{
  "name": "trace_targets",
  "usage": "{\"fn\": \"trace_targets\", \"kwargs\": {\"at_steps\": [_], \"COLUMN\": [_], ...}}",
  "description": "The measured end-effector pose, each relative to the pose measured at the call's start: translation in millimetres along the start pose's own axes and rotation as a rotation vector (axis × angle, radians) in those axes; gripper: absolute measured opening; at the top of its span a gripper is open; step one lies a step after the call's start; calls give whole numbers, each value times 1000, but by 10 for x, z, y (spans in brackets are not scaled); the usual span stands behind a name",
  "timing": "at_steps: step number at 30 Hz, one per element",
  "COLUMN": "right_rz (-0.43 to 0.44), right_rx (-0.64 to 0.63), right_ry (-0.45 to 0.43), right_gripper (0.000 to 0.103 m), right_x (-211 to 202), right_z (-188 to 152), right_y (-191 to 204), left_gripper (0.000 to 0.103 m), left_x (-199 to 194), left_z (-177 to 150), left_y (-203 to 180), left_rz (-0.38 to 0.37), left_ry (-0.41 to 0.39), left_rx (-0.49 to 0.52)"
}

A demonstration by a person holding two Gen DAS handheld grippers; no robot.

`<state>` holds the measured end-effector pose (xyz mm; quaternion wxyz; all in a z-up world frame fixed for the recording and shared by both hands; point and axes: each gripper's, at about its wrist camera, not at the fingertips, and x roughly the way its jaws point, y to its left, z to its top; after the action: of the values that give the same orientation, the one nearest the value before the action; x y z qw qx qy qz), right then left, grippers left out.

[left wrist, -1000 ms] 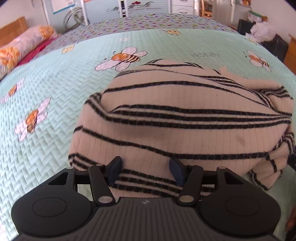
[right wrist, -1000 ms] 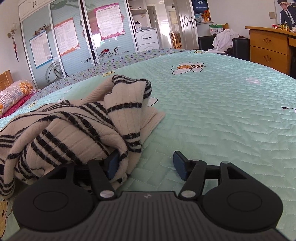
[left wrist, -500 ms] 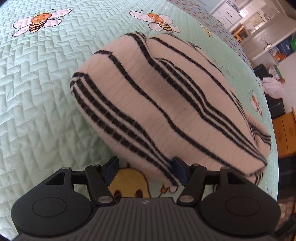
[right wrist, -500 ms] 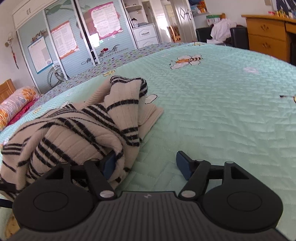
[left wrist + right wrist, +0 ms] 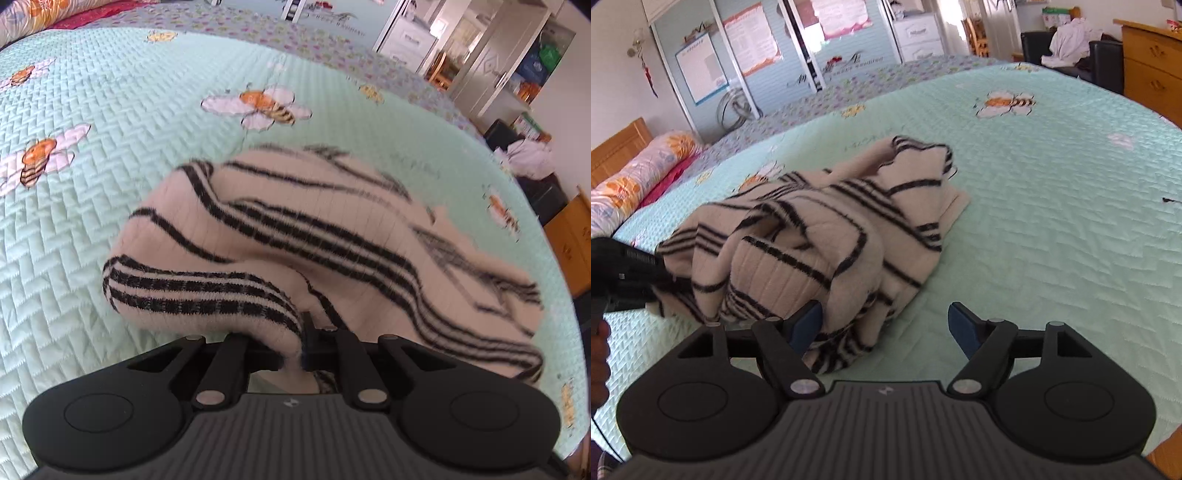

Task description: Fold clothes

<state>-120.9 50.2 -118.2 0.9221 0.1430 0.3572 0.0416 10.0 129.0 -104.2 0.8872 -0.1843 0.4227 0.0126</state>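
Striped sweater (image 5: 332, 236), prob. hem, in left claw (image 5: 301, 343)

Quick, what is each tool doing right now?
Left tool: just closed, pinching the striped sweater.
Right tool: open, just widening, holding nothing.

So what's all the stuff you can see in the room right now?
Sweater: one, cream with black stripes, crumpled in the middle of the bed.
Bedspread: one, mint green with bees, covering the bed.
Pillow: one, flowery orange and pink, at the headboard.
Wardrobe doors: blue, with posters, at the far wall.
Dresser: one, wooden, right of the bed.
White clothes: a pile, on a dark chair.
Left gripper: black, just closed, pinching the sweater's edge.
Right gripper: black, jaws opening wide, sweater fold by its left pad, not gripped.
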Motion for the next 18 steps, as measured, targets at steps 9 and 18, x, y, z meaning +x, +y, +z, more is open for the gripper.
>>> {"fn": "trace_targets", "kwargs": {"at_steps": [9, 18], "right_rz": [28, 82], "right_rx": [-332, -287], "right_ry": [20, 152], "right_gripper": [75, 84], "right_x": [-179, -220], "right_z": [-120, 188], "right_y": [656, 1039], "left_gripper": [7, 7], "left_x": [-256, -621], "left_z": [-72, -124], "left_y": [40, 130], "left_rz": [71, 86], "left_ry": [-32, -100], "left_rx": [58, 44]}}
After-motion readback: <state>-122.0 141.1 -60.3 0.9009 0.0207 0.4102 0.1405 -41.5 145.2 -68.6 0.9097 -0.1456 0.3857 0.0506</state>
